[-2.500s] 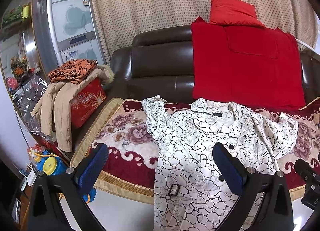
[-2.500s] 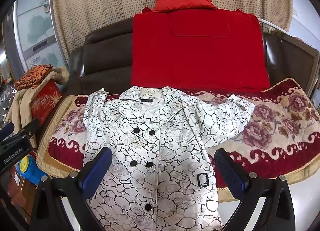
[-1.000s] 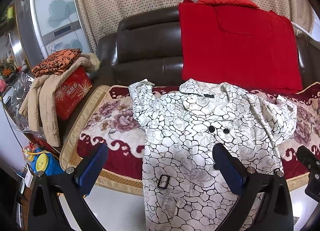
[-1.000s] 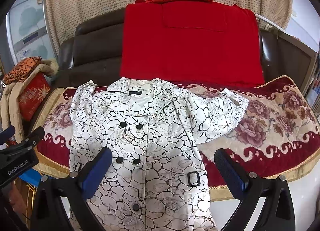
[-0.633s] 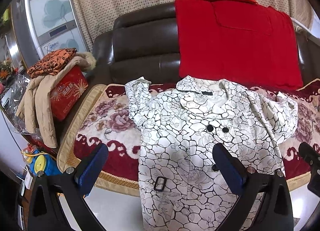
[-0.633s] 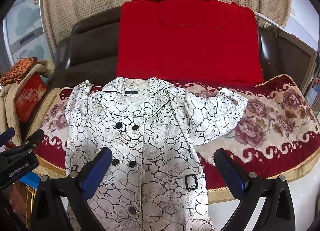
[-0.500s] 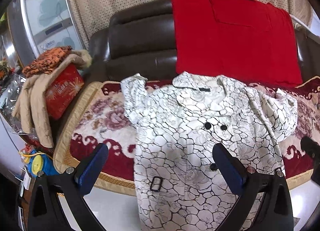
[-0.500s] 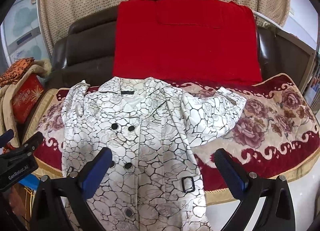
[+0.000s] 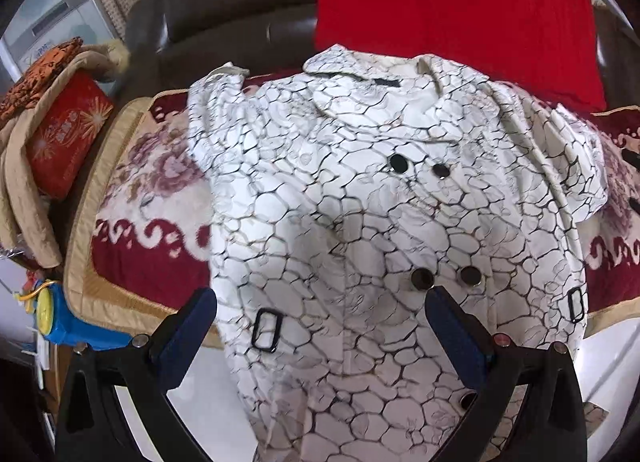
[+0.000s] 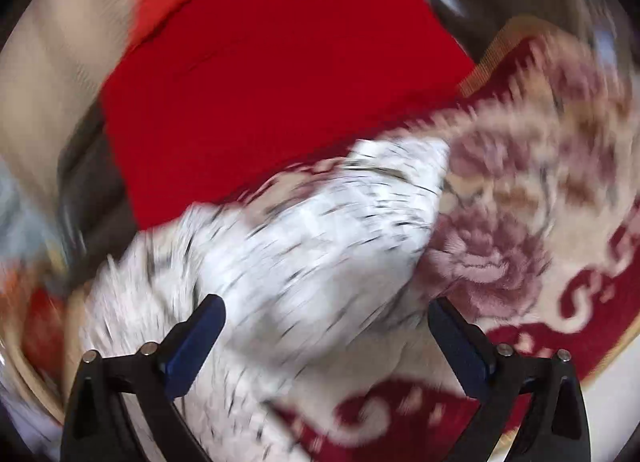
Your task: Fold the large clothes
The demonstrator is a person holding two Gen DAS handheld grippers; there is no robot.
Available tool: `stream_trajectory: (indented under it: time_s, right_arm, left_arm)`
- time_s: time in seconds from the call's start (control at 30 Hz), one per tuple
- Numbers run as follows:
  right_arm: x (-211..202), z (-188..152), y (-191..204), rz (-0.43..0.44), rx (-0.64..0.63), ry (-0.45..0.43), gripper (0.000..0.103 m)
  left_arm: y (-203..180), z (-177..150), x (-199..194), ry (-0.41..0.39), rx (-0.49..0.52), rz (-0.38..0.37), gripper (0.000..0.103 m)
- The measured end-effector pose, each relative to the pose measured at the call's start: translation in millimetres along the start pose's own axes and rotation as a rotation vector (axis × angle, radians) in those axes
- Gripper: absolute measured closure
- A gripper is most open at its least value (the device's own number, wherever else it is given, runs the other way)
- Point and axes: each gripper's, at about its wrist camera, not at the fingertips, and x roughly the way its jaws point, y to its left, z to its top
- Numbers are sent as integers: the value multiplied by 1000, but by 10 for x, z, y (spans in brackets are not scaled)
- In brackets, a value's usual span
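Now both tongs, left [image 9: 320, 326] and right [image 10: 326, 336], are hanging wide, closing in on the coat [image 9: 360, 201]; right view's blurring toward its sleeve [image 10: 360, 213].

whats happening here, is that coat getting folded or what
Not yet. A person holds a gripper in each hand over a white coat with a black crackle print, spread face up and unfolded on a floral sofa cover. The left gripper is open above the coat's waist near a belt buckle. The right gripper, also open, points at the coat's sleeve; that view is badly motion-blurred. Neither grips any fabric.
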Motion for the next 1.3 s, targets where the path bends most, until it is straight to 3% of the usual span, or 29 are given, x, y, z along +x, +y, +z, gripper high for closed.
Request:
stream_trajectory:
  time_s: [0.13, 0.27, 0.37, 0.43, 0.47, 0.5, 0.6, 0.77, 0.9, 1.07, 1.17, 1.23, 1.3]
  right_arm:
    - [375, 327, -536, 171, 259, 57, 13]
    - [774, 563, -667, 178, 356, 81, 24]
    - [1023, 673, -717, 126, 410, 85, 33]
    - [1089, 727, -635, 95, 388, 97, 53]
    - [1131, 749, -552, 90, 358, 118, 69]
    - [1139, 764, -491, 84, 331, 120, 75]
    - [952, 784, -163, 74, 201, 61, 88]
    - [460, 686, 590, 128, -1, -64, 90]
    - [219, 390, 1422, 210, -185, -83, 90]
    - [215, -386, 2405, 315, -406, -7, 90]
    - [401, -1012, 2768, 318, -538, 93, 88]
    - [636, -1471, 2908, 304, -639, 213, 87]
    - [878, -1827, 2902, 303, -713, 356, 74]
  left_arm:
    - [-59, 66, 38, -15, 17, -51, 0]
    - [-177, 81, 94, 4, 59, -97, 0]
    - [-194, 80, 93, -8, 70, -94, 0]
    - [-163, 82, 102, -16, 67, -87, 0]
    - [-138, 85, 116, -14, 62, -87, 0]
    - [-106, 86, 138, -6, 52, -89, 0]
    - [7, 70, 192, 12, 22, -96, 0]
    - [212, 4, 162, 0, -11, -94, 0]
    - [481, -46, 52, -46, -58, -75, 0]
    - [903, -125, -34, -84, -140, -25, 0]
    - [1112, -166, -65, -96, -184, 0, 0]
    - [1224, -183, -66, -97, -207, 5, 0]
    - [1304, -196, -69, -100, -224, 5, 0]
